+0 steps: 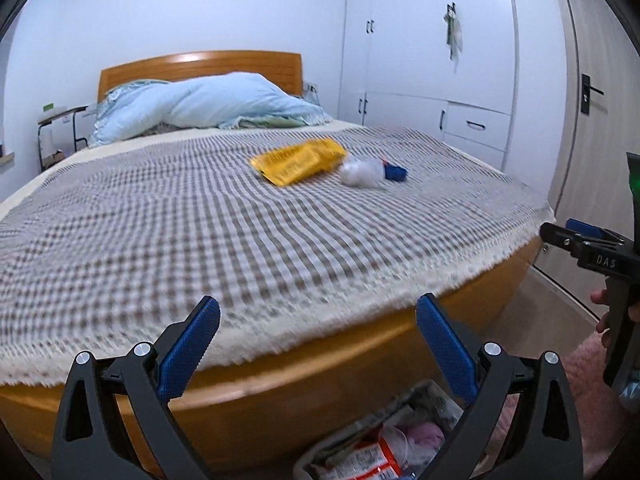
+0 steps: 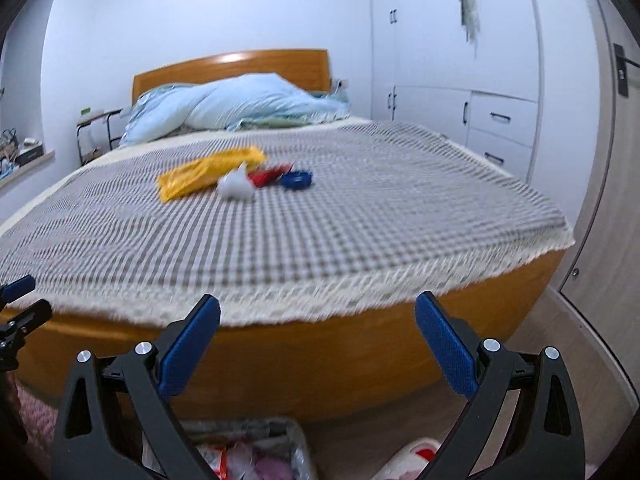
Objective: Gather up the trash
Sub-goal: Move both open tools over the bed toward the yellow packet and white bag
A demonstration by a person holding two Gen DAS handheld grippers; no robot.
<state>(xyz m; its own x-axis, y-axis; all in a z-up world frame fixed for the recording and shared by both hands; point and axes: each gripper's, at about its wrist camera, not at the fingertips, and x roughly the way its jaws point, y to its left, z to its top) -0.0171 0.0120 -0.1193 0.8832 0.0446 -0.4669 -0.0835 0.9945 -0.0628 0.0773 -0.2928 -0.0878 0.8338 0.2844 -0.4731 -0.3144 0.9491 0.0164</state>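
while both tools hang at the foot of the bed, this is how things lie:
left gripper: jaws spread wide, nothing between the blue pads, held before the bed's foot edge.
right gripper: jaws likewise wide apart and empty; its black body shows at the right edge of the left view with a hand on the grip.
trash bin: on the floor below the grippers, against the wooden bed frame, holding wrappers and crumpled bits.
bed: covered by a checked blanket with a fringed cream edge.
yellow packet: flat on the blanket, mid-bed.
white wad: just beside the packet's near right corner.
red wrapper: just behind the wad; blurred.
blue piece: next to the red wrapper.
light blue duvet: bunched at the headboard.
white wardrobe: along the far right wall.
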